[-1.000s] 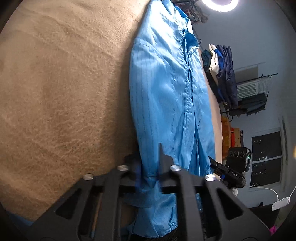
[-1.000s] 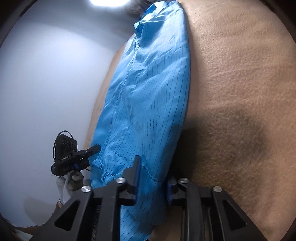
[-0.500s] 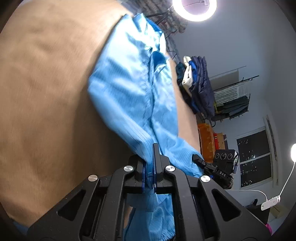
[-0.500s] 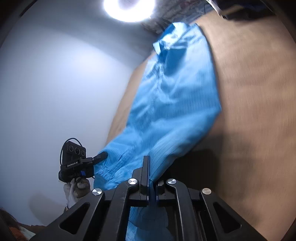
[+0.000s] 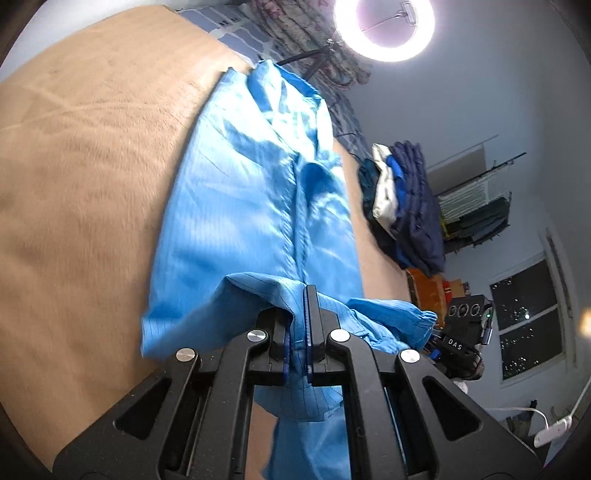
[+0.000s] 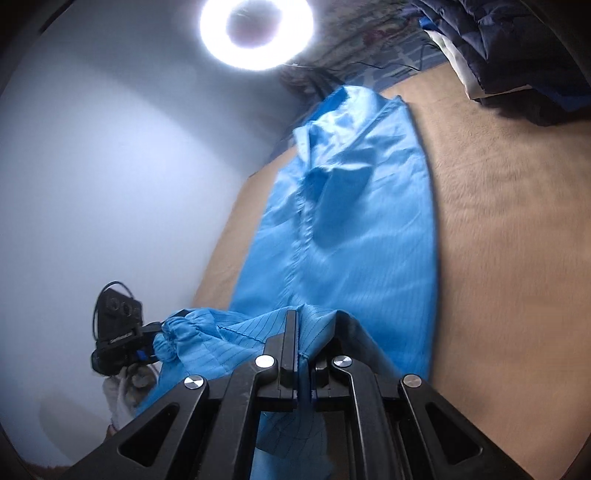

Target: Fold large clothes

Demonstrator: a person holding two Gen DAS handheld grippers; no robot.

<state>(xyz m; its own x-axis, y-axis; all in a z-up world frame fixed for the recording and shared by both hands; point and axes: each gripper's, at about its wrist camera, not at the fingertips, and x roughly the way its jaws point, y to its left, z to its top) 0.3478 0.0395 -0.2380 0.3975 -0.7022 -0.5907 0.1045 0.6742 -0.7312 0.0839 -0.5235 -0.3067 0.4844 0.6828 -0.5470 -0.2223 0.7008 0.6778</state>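
A long bright blue garment [image 5: 255, 206] with thin dark stripes lies lengthwise on the tan blanket [image 5: 81, 177], collar at the far end. My left gripper [image 5: 297, 325] is shut on the garment's near hem and holds it lifted off the blanket. My right gripper [image 6: 303, 343] is shut on the same near edge of the garment [image 6: 351, 229], also lifted. The cloth sags between the two grippers. Each gripper shows in the other's view: the right one [image 5: 460, 347], the left one [image 6: 122, 332] beside an elastic cuff [image 6: 173, 328].
A pile of dark blue and white clothes [image 5: 406, 199] sits on the far right of the bed, also in the right wrist view [image 6: 517, 48]. A ring light [image 5: 384, 26] shines above. A white wall [image 6: 110, 166] borders the bed's left edge. A window [image 5: 528, 317] is at right.
Both grippers closed on the garment's near hem and raised it off the blanket, carrying it toward the collar end; the views tilted upward.
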